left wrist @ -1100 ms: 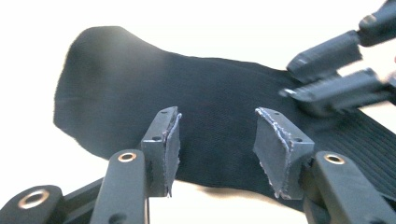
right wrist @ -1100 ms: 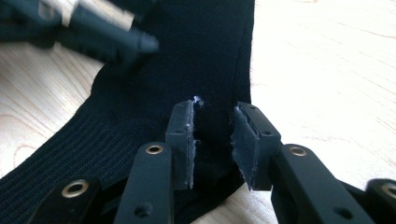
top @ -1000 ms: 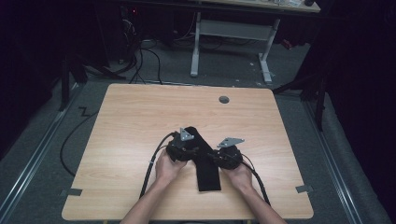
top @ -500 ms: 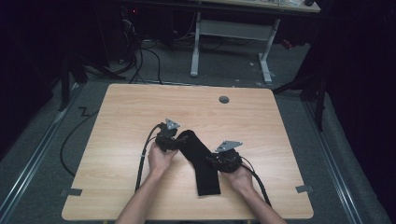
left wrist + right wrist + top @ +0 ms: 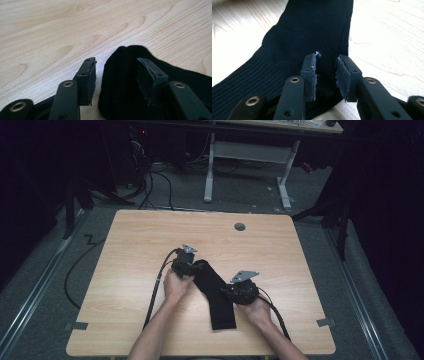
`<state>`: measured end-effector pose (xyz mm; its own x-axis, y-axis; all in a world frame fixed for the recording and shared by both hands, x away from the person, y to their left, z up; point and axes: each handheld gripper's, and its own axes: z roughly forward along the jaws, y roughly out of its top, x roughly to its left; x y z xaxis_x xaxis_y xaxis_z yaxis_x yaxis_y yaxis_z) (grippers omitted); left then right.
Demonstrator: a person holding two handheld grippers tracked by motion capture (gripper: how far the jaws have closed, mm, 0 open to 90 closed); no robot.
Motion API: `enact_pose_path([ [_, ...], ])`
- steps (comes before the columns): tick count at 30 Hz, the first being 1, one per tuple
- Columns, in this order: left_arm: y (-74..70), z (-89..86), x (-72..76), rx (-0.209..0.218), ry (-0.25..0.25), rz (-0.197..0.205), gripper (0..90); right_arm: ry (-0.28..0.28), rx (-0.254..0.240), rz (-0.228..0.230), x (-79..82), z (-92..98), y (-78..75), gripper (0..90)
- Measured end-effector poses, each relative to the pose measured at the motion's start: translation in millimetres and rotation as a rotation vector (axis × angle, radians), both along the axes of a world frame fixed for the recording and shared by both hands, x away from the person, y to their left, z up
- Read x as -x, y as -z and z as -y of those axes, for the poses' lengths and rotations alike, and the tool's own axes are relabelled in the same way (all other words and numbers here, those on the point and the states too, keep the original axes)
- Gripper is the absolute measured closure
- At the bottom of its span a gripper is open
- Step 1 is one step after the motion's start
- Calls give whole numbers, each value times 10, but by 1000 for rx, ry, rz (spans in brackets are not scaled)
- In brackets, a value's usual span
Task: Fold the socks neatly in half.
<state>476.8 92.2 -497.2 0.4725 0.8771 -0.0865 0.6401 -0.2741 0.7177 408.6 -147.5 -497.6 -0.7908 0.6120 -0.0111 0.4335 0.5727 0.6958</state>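
A black sock (image 5: 216,295) lies slantwise on the light wooden table (image 5: 140,240), its rounded end up and to the left. My left gripper (image 5: 194,268) is at that end. In the left gripper view the jaws (image 5: 117,62) stand apart and have just been closing. The sock's tip (image 5: 125,75) lies between them, one pad over the cloth and the other over bare wood, neither pressing. My right gripper (image 5: 227,291) sits at the sock's middle, on its right edge. Its jaws (image 5: 325,58) hold a narrow gap, tips down on the ribbed sock (image 5: 307,30).
A round cable hole (image 5: 240,226) is near the table's far edge. Bits of tape (image 5: 76,326) (image 5: 326,322) mark the front corners. Black cables (image 5: 155,290) trail from both grippers toward the person. A white desk frame (image 5: 250,155) stands on the floor beyond.
My left gripper has moved left, and the sock's upper end has swung with it from straight up to a slant. The right gripper has stayed put on the sock.
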Motion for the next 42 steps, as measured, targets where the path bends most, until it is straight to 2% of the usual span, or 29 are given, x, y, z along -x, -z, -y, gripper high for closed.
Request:
enact_pose_path([
  [7, 0, 1, 4, -21, 18, 12, 550, -3, 1, -1, -4, 4, 0, 685],
  [10, -7, 23, 23, -30, 41, 10, 625, -3, 1, 0, -4, 1, 0, 685],
  [12, -6, 23, 20, -19, 56, 11, 687, -3, 3, 3, -1, -1, 0, 685],
  [16, 1, 1, 11, 28, 64, -12, 780, -4, 1, 1, -5, 2, 1, 684],
  [18, -7, -5, 12, 31, 62, -11, 810, -4, 4, 1, -4, -1, -2, 685],
  [25, -60, -16, 41, 19, 68, 20, 825, 0, 4, 3, -11, -7, -2, 684],
  [32, -195, 19, 135, 9, 95, 80, 824, 5, 8, 4, -6, -15, -4, 683],
  [35, -236, 29, 185, -6, 111, 98, 823, 5, 11, 4, -6, -16, -6, 682],
  [39, -308, 54, 282, -4, 137, 125, 823, 10, 13, 6, -4, -22, -7, 682],
  [42, -360, 109, 368, -27, 170, 142, 821, 9, 13, 8, -5, -24, -6, 682],
])
